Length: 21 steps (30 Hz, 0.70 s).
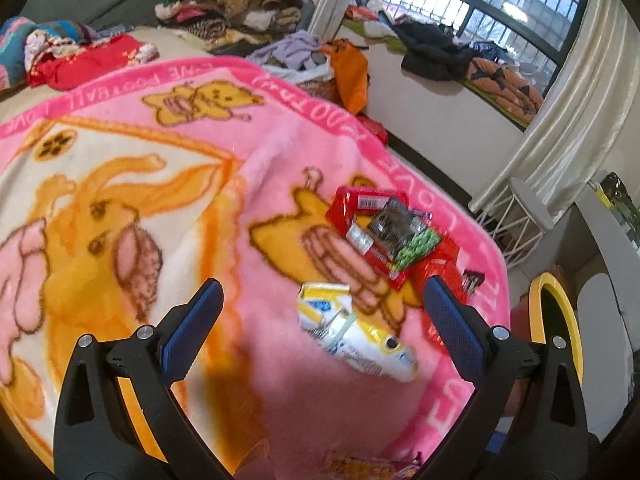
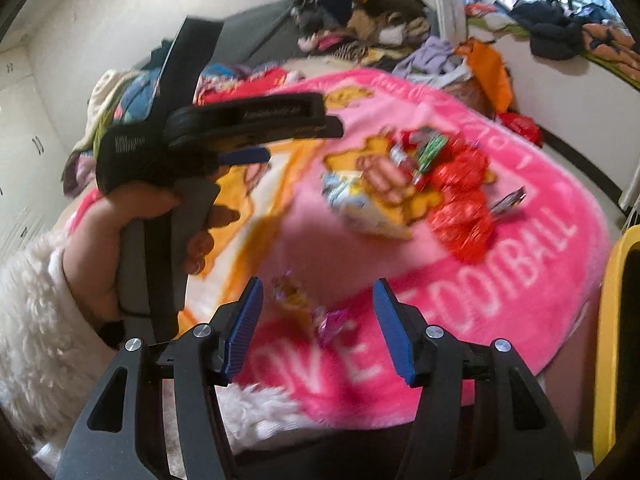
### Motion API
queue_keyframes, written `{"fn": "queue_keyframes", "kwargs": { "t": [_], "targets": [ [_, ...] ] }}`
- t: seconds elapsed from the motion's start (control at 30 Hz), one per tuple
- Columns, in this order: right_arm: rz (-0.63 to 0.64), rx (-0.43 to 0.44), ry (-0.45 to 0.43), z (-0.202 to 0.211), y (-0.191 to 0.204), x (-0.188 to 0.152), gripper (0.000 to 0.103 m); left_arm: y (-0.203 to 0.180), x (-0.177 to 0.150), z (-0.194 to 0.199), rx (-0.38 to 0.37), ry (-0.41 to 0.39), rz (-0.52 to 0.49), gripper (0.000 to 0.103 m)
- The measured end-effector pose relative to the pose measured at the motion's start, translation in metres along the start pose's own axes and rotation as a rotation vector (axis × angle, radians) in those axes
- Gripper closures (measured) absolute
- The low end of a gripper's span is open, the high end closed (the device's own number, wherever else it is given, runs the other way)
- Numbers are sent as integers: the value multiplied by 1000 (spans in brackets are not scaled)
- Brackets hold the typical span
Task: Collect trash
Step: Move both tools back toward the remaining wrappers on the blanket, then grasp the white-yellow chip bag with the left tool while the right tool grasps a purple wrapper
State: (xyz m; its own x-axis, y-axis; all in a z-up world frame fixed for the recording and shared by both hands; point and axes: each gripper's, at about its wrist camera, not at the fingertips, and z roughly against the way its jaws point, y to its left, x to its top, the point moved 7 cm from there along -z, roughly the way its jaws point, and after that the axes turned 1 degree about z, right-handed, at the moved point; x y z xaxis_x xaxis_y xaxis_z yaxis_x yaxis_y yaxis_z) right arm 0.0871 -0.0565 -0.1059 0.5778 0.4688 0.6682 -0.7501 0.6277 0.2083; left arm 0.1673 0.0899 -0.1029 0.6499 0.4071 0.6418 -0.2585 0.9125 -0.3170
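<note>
Trash lies on a pink cartoon blanket (image 1: 256, 184). A white and yellow snack bag (image 1: 356, 336) lies between the fingers of my left gripper (image 1: 322, 300), which is open just above it. Beyond it lies a pile of red wrappers (image 1: 384, 236) with a green and a dark packet on top. My right gripper (image 2: 318, 300) is open over a small pink and orange candy wrapper (image 2: 316, 312) near the blanket's front edge. The right wrist view also shows the snack bag (image 2: 360, 208), the red wrappers (image 2: 460, 208) and the hand-held left gripper (image 2: 244, 156) from the side.
A yellow-rimmed bin (image 1: 556, 320) stands by the bed's right edge; it also shows in the right wrist view (image 2: 612, 320). Clothes (image 1: 248, 4) are heaped at the bed's far end. A white wire stool (image 1: 524, 212) and a curtain (image 1: 568, 108) are at right.
</note>
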Motion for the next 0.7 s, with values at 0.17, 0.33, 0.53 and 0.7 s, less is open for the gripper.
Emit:
{"fn": "queue_keyframes", "kwargs": {
  "t": [0.17,0.33,0.53,0.7],
  "targets": [
    [-8,-16,94,-19,5,-12,48,4,-14,-11,-35,70,16,16],
    [-55,9,151,-35,6,-19,58,5,-27,-24,-108,156,84,23],
    [-50,19,190,-41,8,-29,89,-1,-37,-39,-160,208,142,35],
    [-69,25,160,-31,4,-29,92,-6,-39,-43,-178,217,146,51]
  ]
}}
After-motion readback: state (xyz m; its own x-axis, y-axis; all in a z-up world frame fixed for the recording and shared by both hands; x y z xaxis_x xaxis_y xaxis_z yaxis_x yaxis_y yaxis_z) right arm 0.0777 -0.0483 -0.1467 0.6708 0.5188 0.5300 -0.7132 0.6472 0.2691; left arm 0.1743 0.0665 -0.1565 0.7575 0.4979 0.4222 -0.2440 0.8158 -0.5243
